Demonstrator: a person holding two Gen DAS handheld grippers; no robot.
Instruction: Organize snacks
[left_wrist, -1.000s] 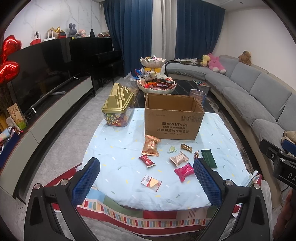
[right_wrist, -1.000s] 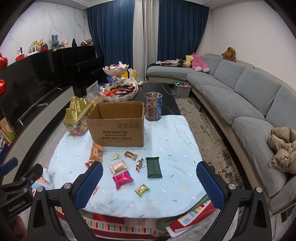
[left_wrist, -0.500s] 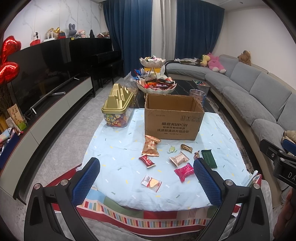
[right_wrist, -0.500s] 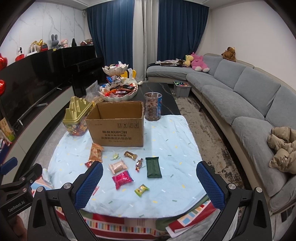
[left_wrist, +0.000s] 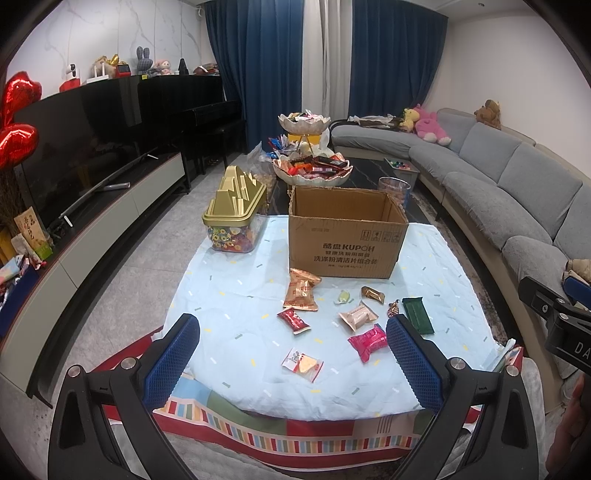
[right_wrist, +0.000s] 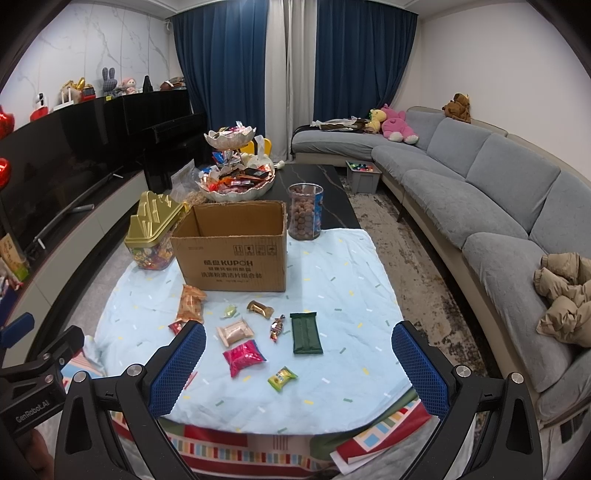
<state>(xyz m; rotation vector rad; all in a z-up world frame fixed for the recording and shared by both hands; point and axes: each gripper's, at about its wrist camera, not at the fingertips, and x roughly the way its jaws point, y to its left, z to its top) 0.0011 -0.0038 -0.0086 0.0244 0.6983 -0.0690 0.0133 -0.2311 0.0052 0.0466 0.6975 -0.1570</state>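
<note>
An open cardboard box stands on a table under a light blue cloth. Several wrapped snacks lie loose in front of it: an orange bag, a pink packet, a dark green bar, a beige packet, a red packet and a small green candy. My left gripper is open near the table's front edge, holding nothing. My right gripper is open too, empty, above the front edge.
A gold-lidded candy container stands left of the box. A clear jar of brown snacks stands behind the box's right. A tiered snack bowl sits farther back. A grey sofa runs along the right, a TV cabinet along the left.
</note>
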